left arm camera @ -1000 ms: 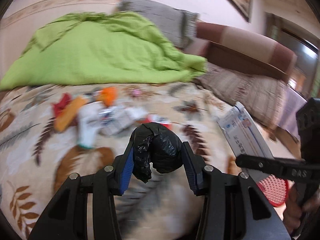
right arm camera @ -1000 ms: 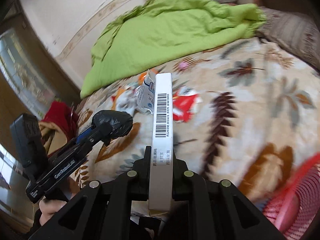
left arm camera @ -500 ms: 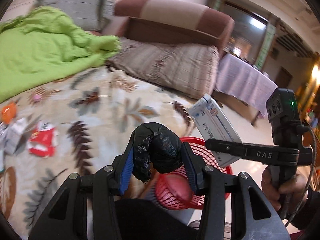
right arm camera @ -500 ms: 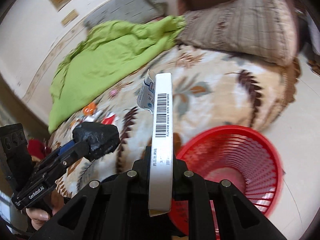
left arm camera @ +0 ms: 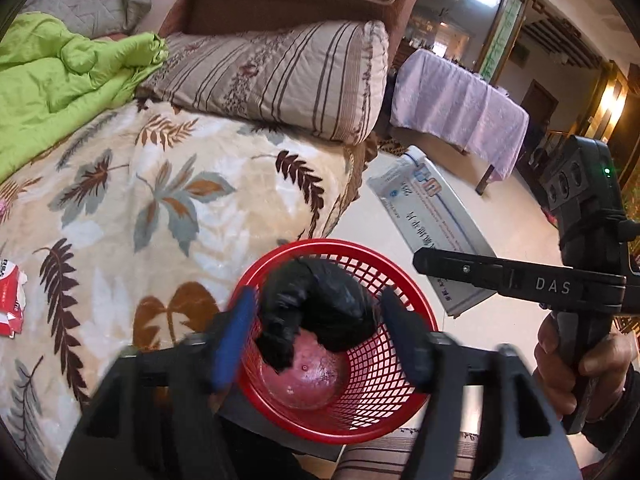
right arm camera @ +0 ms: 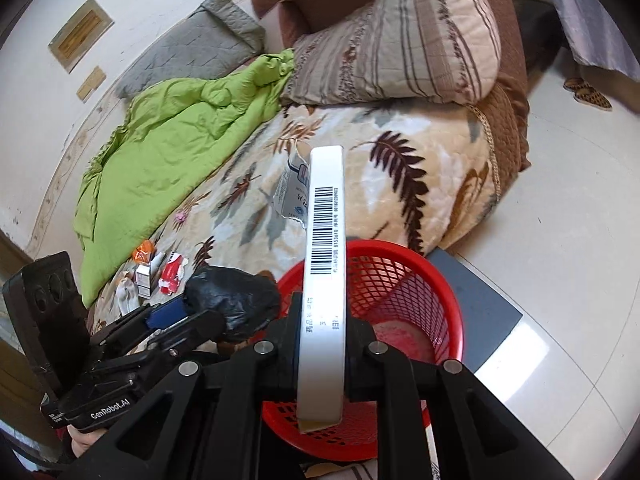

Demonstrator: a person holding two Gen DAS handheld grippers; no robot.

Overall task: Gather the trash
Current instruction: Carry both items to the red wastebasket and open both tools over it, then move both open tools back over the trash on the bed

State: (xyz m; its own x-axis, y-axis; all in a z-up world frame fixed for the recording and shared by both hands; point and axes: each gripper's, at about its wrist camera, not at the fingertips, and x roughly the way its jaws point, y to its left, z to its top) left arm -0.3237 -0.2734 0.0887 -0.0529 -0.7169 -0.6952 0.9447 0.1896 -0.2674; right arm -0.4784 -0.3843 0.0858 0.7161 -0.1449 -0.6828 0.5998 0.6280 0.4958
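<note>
A red mesh basket (left arm camera: 404, 308) stands on the floor by the bed; it also shows in the right wrist view (right arm camera: 420, 280). My left gripper (left arm camera: 320, 332) is open above the basket, its jaws spread and blurred. A crumpled black plastic bag (left arm camera: 320, 304) sits between them, apart from both pads, over the basket; it also shows in the right wrist view (right arm camera: 232, 296). My right gripper (right arm camera: 322, 344) is shut on a flat white medicine box (right arm camera: 324, 272) with a barcode, held over the basket's near rim. The box also shows in the left wrist view (left arm camera: 428, 220).
More trash lies on the leaf-patterned blanket (right arm camera: 360, 184): a red and white wrapper (right arm camera: 172, 276), a small white box (right arm camera: 143, 278) and an orange wrapper (right arm camera: 143, 250). A green quilt (right arm camera: 168, 148) and striped pillow (right arm camera: 400, 52) lie behind. A grey mat (right arm camera: 476, 312) lies under the basket.
Both grippers swung from the bed to above the red basket. My left gripper has opened and let go of the black bag. The right still grips the box.
</note>
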